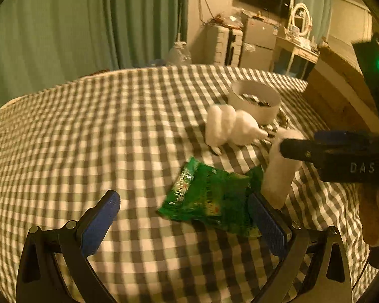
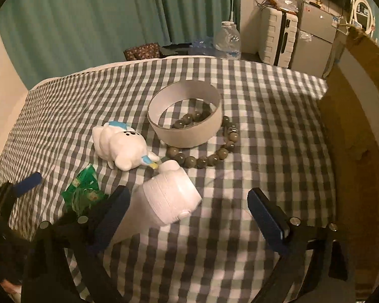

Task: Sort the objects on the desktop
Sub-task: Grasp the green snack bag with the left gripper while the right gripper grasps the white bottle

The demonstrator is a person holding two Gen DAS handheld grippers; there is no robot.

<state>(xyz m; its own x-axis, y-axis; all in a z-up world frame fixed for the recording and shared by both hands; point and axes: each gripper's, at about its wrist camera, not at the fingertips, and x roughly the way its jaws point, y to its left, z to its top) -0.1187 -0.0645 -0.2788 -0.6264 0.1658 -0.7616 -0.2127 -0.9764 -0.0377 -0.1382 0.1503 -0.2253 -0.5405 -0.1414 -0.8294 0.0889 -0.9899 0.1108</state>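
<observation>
Covering the whole work surface, a grey-and-white checked cloth (image 2: 265, 131) is spread so that every loose item is carried on one plane and can be reached from the near edge. Sorting is judged to be at an early stage, since most items are still scattered on the cloth.

A white round container (image 2: 187, 116) is stationed toward the far centre. It appears to be an open ring with no floor, as the check pattern is seen inside it. A string of grey-green beads (image 2: 214, 157) is draped over the ring's wall: part of the strand is held inside, the rest is curved round the near right outside.

A white plush toy (image 2: 121, 146) is laid on its side just left of the container. A white plastic bottle (image 2: 168, 199) is laid on its side nearer still, its cap end close to the toy and the beads.

A green snack packet (image 1: 209, 197) is found at the near left, crumpled and flat.

The right gripper (image 2: 187, 214) is held wide open with the bottle between its fingers; no pad contact is seen, so no grip is judged to exist yet. The left gripper (image 1: 184, 217) is likewise open, with one pad in front of the packet's right edge and nothing clamped.
</observation>
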